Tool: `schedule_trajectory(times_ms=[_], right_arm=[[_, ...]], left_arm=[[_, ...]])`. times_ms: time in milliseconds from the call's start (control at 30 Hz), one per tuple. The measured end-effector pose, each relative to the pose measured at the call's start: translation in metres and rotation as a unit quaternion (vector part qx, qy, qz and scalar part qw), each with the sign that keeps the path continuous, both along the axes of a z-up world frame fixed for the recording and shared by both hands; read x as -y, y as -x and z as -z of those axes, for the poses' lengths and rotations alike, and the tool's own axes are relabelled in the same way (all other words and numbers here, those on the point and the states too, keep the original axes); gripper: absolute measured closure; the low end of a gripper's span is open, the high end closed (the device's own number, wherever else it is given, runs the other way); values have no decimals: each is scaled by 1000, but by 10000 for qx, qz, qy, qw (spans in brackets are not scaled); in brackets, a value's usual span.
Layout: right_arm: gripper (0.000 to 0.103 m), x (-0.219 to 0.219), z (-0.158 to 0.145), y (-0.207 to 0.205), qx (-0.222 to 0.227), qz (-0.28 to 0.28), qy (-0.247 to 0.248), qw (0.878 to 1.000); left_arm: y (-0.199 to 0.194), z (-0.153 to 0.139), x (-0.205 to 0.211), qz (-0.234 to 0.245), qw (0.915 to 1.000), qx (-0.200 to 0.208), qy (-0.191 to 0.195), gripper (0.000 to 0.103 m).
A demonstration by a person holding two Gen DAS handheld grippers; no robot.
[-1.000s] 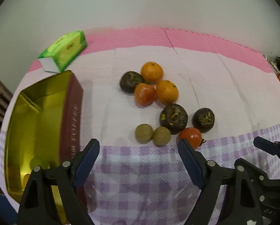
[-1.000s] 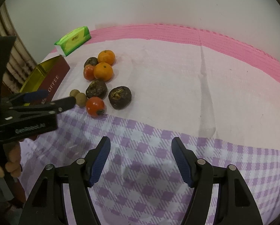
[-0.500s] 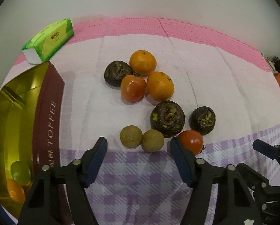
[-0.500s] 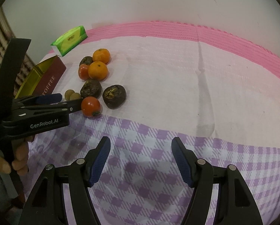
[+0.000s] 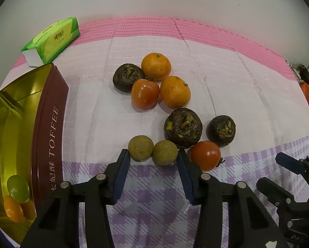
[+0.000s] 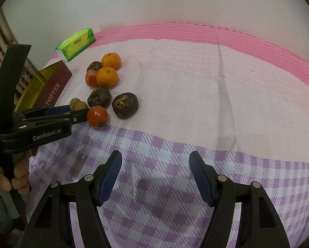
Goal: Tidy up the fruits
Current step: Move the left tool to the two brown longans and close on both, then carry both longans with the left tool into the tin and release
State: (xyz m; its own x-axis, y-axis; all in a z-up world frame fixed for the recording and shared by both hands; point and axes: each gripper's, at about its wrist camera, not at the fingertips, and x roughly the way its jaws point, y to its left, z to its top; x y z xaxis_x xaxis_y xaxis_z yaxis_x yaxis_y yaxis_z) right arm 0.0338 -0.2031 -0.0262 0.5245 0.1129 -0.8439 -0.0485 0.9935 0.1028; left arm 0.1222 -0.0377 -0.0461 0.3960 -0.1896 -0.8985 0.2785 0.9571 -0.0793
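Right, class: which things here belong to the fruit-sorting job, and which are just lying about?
Job: two longans, tomatoes, oranges, dark fruits, toffee tin, left gripper closing around the longans.
Lying about: tissue pack, idle right gripper.

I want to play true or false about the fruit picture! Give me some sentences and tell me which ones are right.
1. Two oranges lie on the cloth. True.
2. The tin is empty. False: a green fruit and some orange ones lie inside it.
3. The left gripper is closing around the two small brown fruits. True.
4. The right gripper holds a tomato. False: nothing is between its open jaws, only checked cloth below.
5. The tissue pack is blue. False: it is green.
6. Three dark fruits sit among the others. True.
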Motion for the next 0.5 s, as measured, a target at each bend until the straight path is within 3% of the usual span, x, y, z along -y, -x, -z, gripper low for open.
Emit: schedule_trajectory(times_ms=[500], right_arm=[[35,-4,-2,1,3,-22,19,10000]], left_arm=[[13,-19,-22,-141,9998,125,22,60]])
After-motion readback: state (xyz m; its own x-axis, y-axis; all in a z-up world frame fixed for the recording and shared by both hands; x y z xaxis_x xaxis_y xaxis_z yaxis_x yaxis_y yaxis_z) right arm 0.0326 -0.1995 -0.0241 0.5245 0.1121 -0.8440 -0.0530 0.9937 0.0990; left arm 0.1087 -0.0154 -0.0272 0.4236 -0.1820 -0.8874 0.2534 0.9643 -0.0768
